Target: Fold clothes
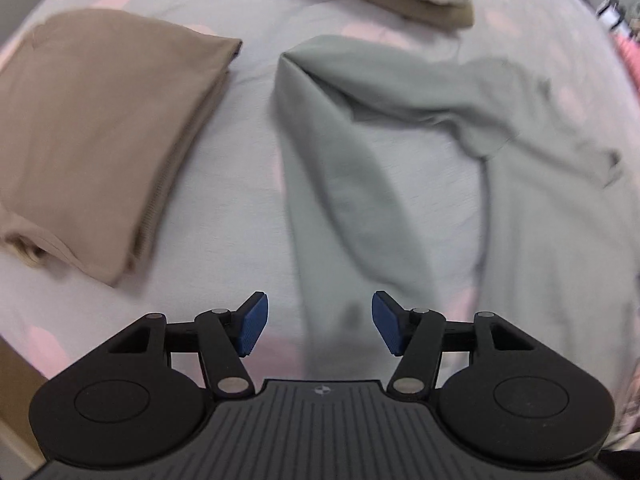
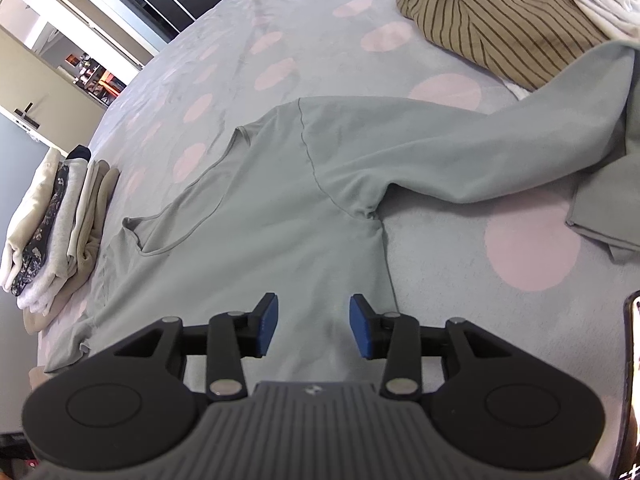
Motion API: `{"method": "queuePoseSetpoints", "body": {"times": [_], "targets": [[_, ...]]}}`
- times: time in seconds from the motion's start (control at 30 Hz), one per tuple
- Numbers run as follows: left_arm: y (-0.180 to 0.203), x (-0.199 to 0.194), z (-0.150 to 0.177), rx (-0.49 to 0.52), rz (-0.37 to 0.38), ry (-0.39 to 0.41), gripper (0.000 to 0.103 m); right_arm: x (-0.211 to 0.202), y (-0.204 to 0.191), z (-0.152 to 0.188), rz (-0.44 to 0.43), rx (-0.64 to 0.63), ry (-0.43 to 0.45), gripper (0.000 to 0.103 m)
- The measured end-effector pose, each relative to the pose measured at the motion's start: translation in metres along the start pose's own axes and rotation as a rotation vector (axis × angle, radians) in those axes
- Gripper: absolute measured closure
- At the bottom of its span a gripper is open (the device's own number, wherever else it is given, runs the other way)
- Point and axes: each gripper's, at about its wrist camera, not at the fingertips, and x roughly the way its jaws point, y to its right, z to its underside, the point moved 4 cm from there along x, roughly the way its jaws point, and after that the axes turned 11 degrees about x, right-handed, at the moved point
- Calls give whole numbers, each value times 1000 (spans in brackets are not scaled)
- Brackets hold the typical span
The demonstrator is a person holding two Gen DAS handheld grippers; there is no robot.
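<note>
Grey-green long-sleeved top (image 1: 420, 128) lies mid-bed in the left wrist view, one sleeve folded across the body, the rest rumpled; a folded tan garment (image 1: 100, 140) sits to its left, so folding looks partly done. Left gripper (image 1: 316, 324) points steeply down, jaws apart, holding nothing. Right wrist view: top (image 2: 260, 208) spread flat, right sleeve trailing far right, folded stack (image 2: 52, 216) at left, striped garment (image 2: 500, 20) unfolded. Right gripper (image 2: 313, 326) angles down above the hem, jaws apart, empty.

The left wrist camera looked steeply down from close above the bedspread (image 1: 248, 128), its view blurred. The right wrist camera looked down more slantwise across the bed toward a far room. Both views shared the grey-green shirt (image 1: 360, 184) (image 2: 280, 208) and the dotted bedspread (image 2: 248, 64).
</note>
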Motion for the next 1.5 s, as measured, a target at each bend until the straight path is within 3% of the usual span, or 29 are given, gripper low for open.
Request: {"method": "queuePoseSetpoints", "body": {"times": [0.13,0.33,0.4,0.47,0.9,1.07,1.5], "targets": [[4,17,7,-10,37,-42,43,2,-3,1,-1,-8,-2,60],[19,39,10,53,20,-64,16,3,-2,1,2,-5,-1,59],[27,45,11,96,-1,-70,0,3,-1,1,4,-1,-1,59],[35,49,13,132,-23,-75,0,3,0,1,6,3,0,59],[33,50,24,95,-42,-28,0,2,-2,1,-6,1,-1,58],[32,50,23,83,-49,-51,0,1,-1,1,-6,6,7,52],[23,41,25,74,-24,-69,3,0,2,0,-5,14,10,52]]}}
